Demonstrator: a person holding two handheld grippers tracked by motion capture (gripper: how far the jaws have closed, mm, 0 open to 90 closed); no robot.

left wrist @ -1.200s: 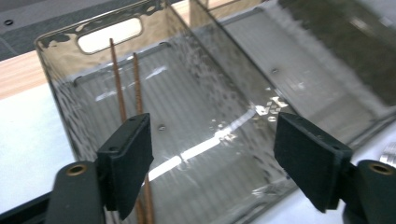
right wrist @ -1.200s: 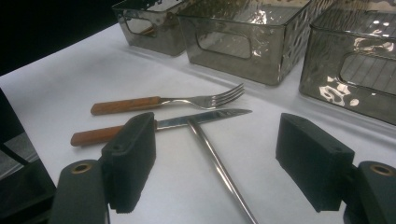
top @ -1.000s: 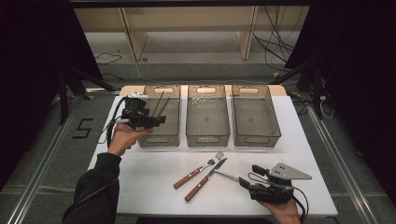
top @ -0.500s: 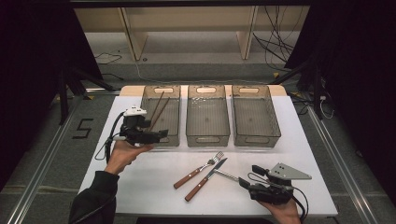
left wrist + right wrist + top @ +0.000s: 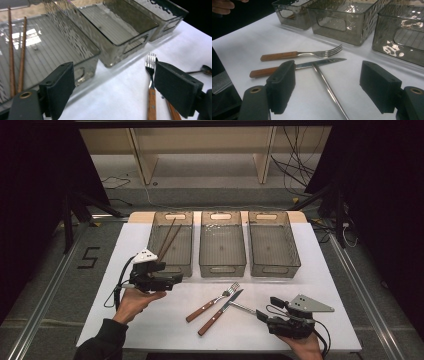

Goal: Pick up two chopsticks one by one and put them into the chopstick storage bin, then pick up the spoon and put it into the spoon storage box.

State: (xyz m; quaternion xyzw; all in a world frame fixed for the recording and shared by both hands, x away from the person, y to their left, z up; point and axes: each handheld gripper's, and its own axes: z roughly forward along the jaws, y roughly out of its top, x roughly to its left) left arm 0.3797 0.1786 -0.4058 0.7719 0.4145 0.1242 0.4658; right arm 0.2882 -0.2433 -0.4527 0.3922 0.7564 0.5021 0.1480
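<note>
Two brown chopsticks [image 5: 168, 239] lean inside the left clear bin [image 5: 186, 245]. A wood-handled fork [image 5: 212, 302] and knife [image 5: 219, 312] lie side by side on the white table, with a slim metal handle [image 5: 243, 307] touching the knife blade. My left gripper [image 5: 175, 279] hovers at that bin's front left corner, pointing right. Its jaws have just been opening, and they stand wide in the left gripper view [image 5: 113, 75] with nothing between them. My right gripper [image 5: 261, 314] rests open at the front right. The metal handle [image 5: 328, 90] runs between its jaws [image 5: 327, 72], untouched by either pad.
A middle bin [image 5: 222, 269] and a right bin [image 5: 276, 269] stand beside the left one along the table's far side. The table's white top [image 5: 165, 330] ends just ahead of the hands. Dark floor and cables surround it.
My left gripper has come back and down from over the left bin to its front left corner. The right gripper and the cutlery have not moved.
</note>
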